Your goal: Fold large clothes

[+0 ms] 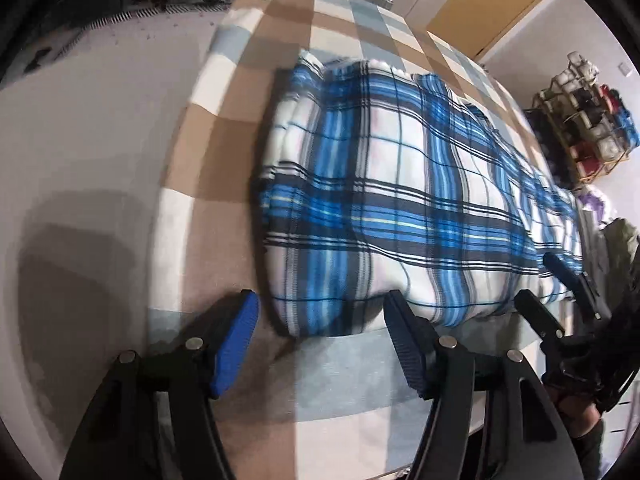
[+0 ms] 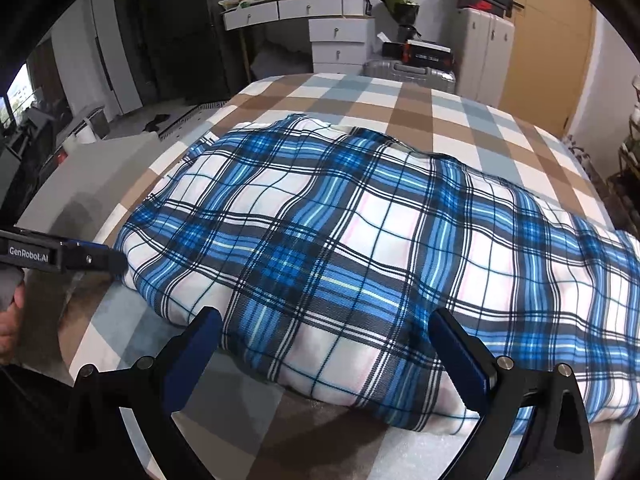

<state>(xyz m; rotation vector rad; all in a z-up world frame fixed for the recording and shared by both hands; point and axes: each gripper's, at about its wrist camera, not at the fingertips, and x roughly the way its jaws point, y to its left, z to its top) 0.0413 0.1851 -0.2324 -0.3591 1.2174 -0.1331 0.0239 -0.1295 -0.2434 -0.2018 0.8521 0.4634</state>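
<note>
We see a thick, padded blue, white and black plaid fleece garment (image 2: 340,248) lying in a long, already doubled bundle across a bed covered by a brown, white and pale blue checked blanket (image 2: 400,96). The bundle runs from the near left to the far right, with its rounded near edge just in front of both claws.

We judge the fabric soft, puffy and light for its bulk. It will sag and slide on itself when lifted, so a pinch should take all the layers at the near folded edge, close to the corners.

The left gripper (image 1: 320,340) hangs at the bundle's near left corner, jaws about half spread. Its right finger (image 1: 408,344) sits right at the fabric edge, but we see no pinch, and nothing is held. The right gripper (image 2: 328,364) is spread as wide as it goes, straddling the near edge, also holding nothing.

The left wrist view shows the bundle's left end, the grey floor and a shelf of yarn at the far right, all somewhat blurred. The right wrist view alone shows the garment's full width sharply, white drawers (image 2: 336,40) beyond the bed, and a person's hand (image 2: 8,328) behind the left gripper.
</note>
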